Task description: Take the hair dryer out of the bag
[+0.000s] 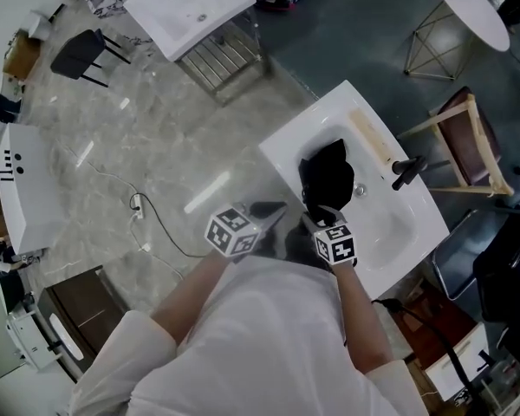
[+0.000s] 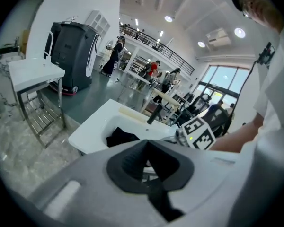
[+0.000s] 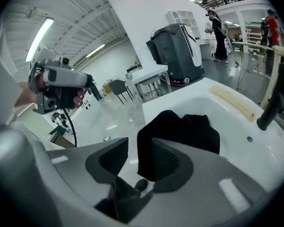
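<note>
A black bag lies crumpled in the white sink basin; no hair dryer shows. My right gripper hangs just above the bag's near edge, and in the right gripper view its jaws stand open with nothing pressed between them, the bag right behind the gap. My left gripper is off the sink's near left corner, shut and empty. From there the bag lies ahead in the basin, with the right gripper's marker cube beside it.
A black faucet stands at the basin's far side. A wooden chair is beyond the sink, a second white sink on a metal stand at the top, a round white table at top right. A cable trails across the marble floor.
</note>
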### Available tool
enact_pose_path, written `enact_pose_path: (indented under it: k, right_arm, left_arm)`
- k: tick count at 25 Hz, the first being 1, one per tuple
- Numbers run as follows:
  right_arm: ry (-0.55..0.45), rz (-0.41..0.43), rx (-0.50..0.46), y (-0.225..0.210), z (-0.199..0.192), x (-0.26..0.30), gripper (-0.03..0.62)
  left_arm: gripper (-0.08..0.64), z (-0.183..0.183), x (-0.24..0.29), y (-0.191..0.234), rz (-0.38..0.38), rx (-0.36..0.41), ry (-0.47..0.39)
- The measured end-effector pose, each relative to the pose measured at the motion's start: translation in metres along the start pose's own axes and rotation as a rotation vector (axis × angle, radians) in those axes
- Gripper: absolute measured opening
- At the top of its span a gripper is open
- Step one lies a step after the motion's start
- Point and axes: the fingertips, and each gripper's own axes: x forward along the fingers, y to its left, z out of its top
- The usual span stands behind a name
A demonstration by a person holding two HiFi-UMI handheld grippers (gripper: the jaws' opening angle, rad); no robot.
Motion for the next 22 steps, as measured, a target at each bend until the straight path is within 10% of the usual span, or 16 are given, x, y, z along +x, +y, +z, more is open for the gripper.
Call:
enact_pose_path:
  k: [7, 22]
  right_arm:
    - [0.014, 0.043, 0.003, -0.019, -0.001, 0.004, 0.014]
    - [-0.086, -0.007, 0.131, -0.092, 0.014, -0.035, 0.012]
  left_arm:
    - [-0.001, 0.007, 0.012, 0.008, 0.042, -0.017, 0.016]
    - [0.000, 0.013, 0.081, 0.013, 0.055, 0.025, 0.134]
